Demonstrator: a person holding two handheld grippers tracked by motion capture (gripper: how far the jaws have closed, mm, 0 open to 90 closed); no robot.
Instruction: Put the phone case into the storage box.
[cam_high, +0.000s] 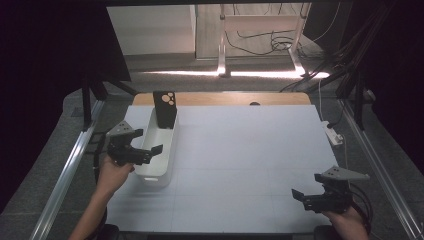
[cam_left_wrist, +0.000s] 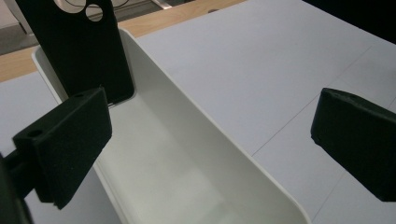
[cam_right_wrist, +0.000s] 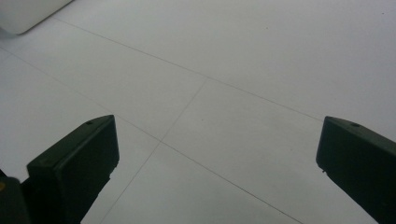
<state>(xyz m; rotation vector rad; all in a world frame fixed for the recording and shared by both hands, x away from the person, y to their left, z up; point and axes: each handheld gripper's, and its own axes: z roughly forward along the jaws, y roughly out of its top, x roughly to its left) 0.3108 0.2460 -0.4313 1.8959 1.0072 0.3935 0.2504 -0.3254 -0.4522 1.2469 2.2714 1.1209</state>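
So the table (cam_high: 240, 150) is a big white sheet with faint grid lines, and there's a wooden strip along its far edge. On the left side sits a long white bin (cam_high: 161, 145), running front to back. A black phone case (cam_high: 165, 108) stands upright in the far end of that bin, leaning against the end wall, camera cutouts up top. In the left gripper view you can see the case (cam_left_wrist: 84, 51) sitting down inside the bin (cam_left_wrist: 196, 121), not touching either jaw.

My read: this is the reach-in step, going for the case. The left gripper (cam_high: 145, 152) hovers over the near half of the bin with its jaws spread wide and nothing between them. One jaw is over the bin's interior, the other is out over the bare table on the right side of the wall. So the next move probably means pushing forward toward the far end and lining both jaws around the case's thin edges before closing. Straddling the bin wall could be a snag.

The right gripper (cam_high: 306, 197) is parked at the near right corner, well apart from everything, jaws also wide and empty over the table (cam_right_wrist: 233, 56).
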